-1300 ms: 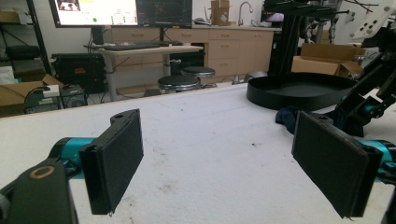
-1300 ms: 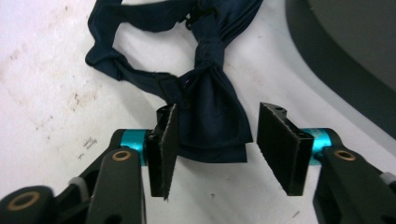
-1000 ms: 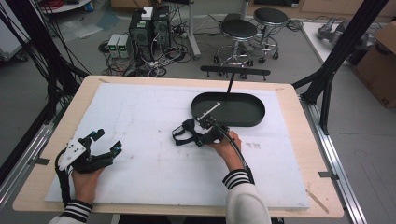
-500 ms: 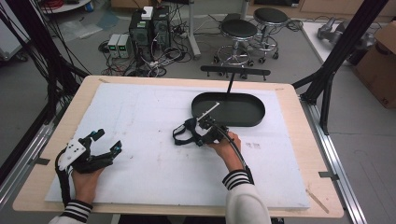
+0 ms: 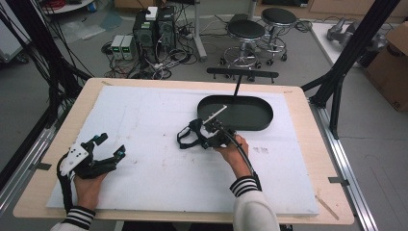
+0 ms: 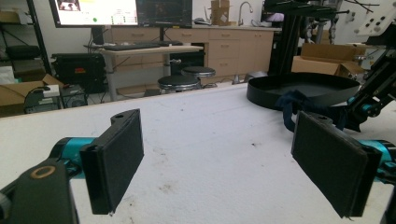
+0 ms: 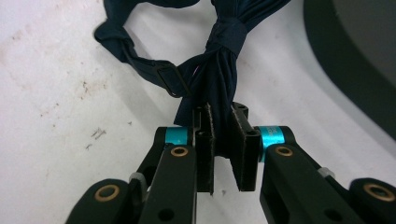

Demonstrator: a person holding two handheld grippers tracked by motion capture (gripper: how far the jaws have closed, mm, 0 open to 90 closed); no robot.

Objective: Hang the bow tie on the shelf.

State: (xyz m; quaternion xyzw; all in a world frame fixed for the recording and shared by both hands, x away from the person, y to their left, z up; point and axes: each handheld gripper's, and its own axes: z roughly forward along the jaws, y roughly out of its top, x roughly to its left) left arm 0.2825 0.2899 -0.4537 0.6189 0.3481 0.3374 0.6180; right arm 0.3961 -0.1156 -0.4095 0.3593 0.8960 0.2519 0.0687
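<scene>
A dark navy cloth band (image 7: pixel 212 70), knotted into a bow shape with a strap loop, lies on the white mat near the middle of the table (image 5: pixel 190 134). My right gripper (image 7: pixel 220 140) is shut on one end of this cloth, the fabric pinched between its black pads; it sits just left of the black tray (image 5: pixel 211 132). My left gripper (image 5: pixel 107 147) rests at the front left of the table, jaws wide apart and empty. In the left gripper view its pads (image 6: pixel 116 158) frame the bare mat, with the cloth (image 6: pixel 292 105) far off.
A black oval tray (image 5: pixel 262 120) stands at the back right of the white mat (image 5: pixel 144 115), right behind the cloth. A black T-shaped stand (image 5: pixel 240 74) rises at the table's far edge. Stools and computer gear sit on the floor beyond.
The right gripper, with the cloth in it, has edged slightly forward and right. The left gripper has stayed in place.
</scene>
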